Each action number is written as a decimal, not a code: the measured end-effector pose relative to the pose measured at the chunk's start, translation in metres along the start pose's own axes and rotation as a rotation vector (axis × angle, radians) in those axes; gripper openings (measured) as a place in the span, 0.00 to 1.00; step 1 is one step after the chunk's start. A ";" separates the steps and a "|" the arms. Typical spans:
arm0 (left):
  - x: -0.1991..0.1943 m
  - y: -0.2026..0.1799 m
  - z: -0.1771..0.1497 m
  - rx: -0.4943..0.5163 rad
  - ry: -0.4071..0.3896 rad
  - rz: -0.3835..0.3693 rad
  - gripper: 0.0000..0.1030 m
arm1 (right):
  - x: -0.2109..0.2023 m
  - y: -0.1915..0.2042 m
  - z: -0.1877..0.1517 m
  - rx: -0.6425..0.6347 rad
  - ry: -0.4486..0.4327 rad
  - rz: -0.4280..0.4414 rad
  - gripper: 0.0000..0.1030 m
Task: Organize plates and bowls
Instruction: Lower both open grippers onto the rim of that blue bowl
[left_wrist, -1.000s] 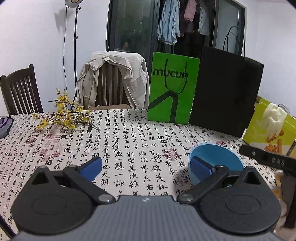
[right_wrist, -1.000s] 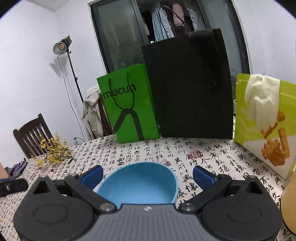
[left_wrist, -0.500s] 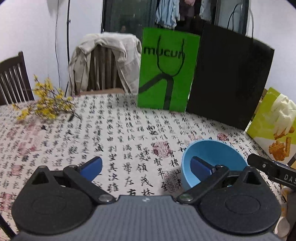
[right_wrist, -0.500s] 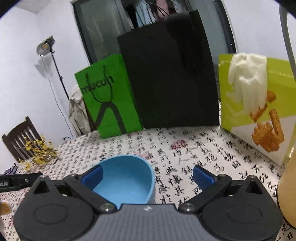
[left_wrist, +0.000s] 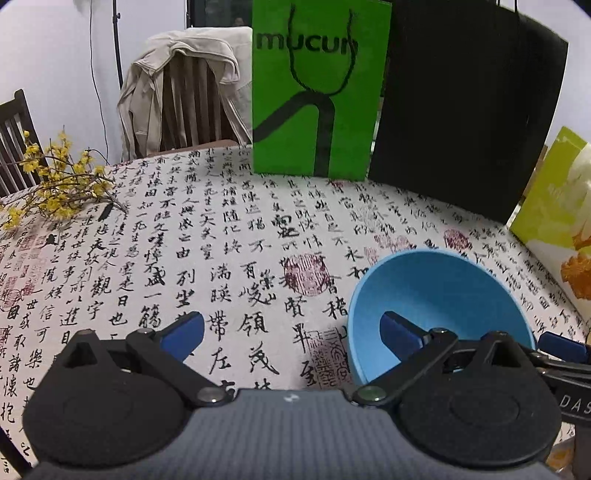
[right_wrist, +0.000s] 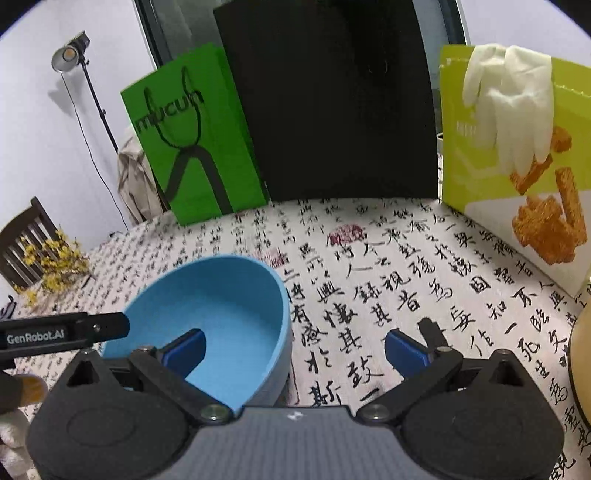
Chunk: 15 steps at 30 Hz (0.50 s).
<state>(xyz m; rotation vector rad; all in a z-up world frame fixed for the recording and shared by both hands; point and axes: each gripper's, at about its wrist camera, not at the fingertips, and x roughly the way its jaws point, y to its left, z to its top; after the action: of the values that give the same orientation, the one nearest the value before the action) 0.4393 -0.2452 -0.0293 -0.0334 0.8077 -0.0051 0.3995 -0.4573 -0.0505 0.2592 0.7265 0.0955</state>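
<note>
Our left gripper (left_wrist: 291, 330) spread wide, right finger over the bowl (left_wrist: 436, 295) at lower right, our right gripper (right_wrist: 295, 345) spread too, bowl lower left.

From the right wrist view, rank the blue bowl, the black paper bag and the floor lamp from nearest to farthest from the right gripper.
1. Blue bowl: nearest, under the left finger of the right gripper, left of centre.
2. Black paper bag: standing at the table's far side, straight ahead.
3. Floor lamp: farthest, beyond the table at the wall, upper left.
</note>
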 end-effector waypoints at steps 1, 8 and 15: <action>0.002 -0.001 -0.001 0.002 0.005 0.003 1.00 | 0.002 0.001 -0.001 -0.003 0.010 -0.006 1.00; 0.007 -0.005 -0.004 0.038 0.007 0.024 1.00 | 0.012 0.007 -0.005 -0.029 0.048 -0.022 0.91; 0.010 -0.014 -0.008 0.075 0.009 0.018 0.73 | 0.021 0.009 -0.008 -0.028 0.081 -0.022 0.72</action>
<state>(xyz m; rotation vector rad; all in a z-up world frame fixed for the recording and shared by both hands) 0.4402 -0.2600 -0.0418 0.0444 0.8160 -0.0186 0.4097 -0.4434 -0.0669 0.2219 0.8076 0.0959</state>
